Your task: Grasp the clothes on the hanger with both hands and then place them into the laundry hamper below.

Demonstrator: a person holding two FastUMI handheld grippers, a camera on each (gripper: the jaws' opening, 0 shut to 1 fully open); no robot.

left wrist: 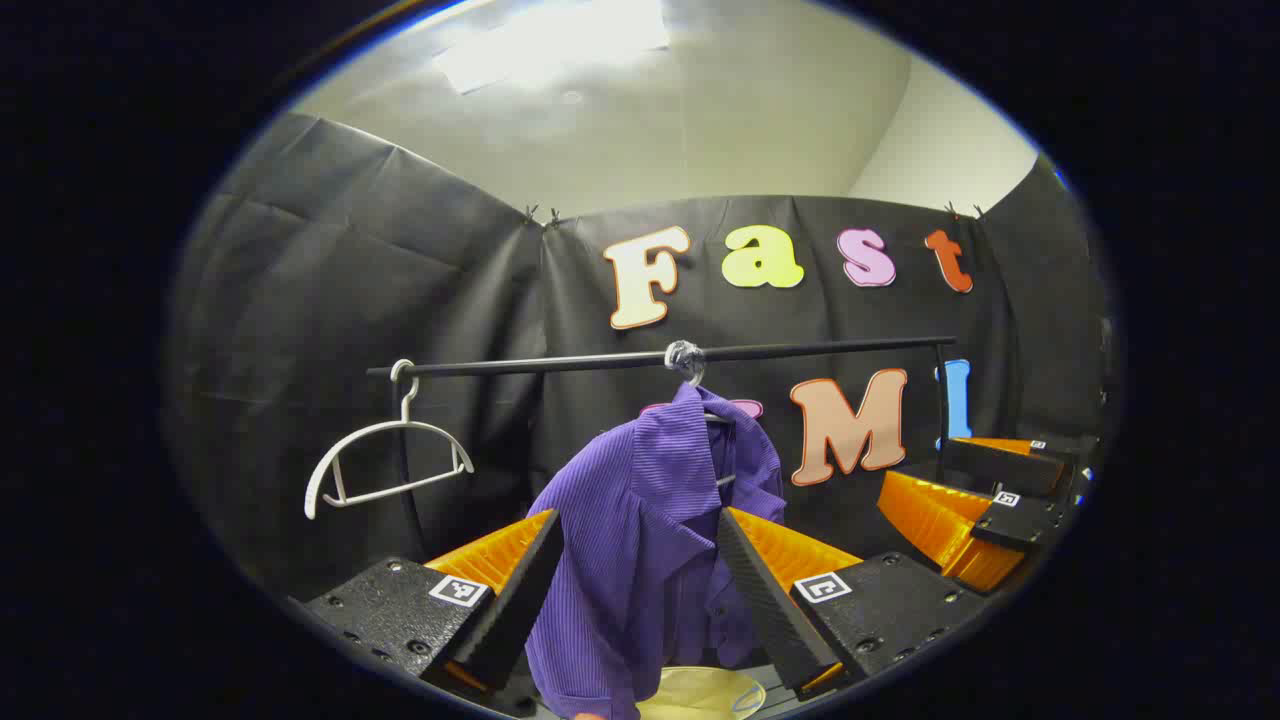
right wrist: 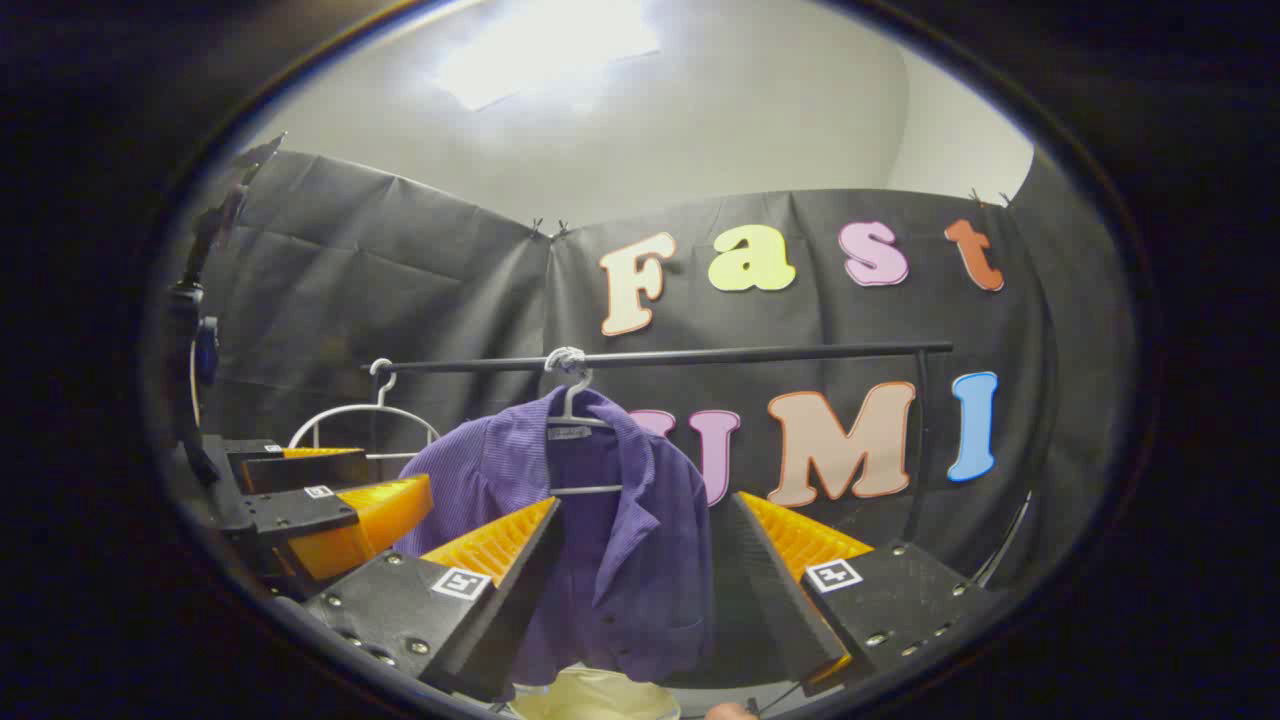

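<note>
Purple shirt [left wrist: 640, 520] on far rail [left wrist: 800, 351], laundry hamper [left wrist: 700, 693] cut off below, fingers of left gripper [left wrist: 637, 590] and right gripper [right wrist: 640, 590] spread, empty.

Recording booth: black cloth wall [left wrist: 380, 260], clothes rail [left wrist: 800, 350], plain ceiling [left wrist: 700, 120]

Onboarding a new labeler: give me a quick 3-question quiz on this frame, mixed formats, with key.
1. True or false: the purple shirt hangs from a hanger on the black rail.
2. Multiple choice: the empty white hanger hangs on the rail at: A) the end away from the shirt's hook, B) the same hook as the shirt, C) inside the hamper.
3. Fill in: both the left gripper and the right gripper have their jaws ____, with the shirt ahead between the fingers, not gripped.

Key: 1 true; 2 A; 3 open.
</note>
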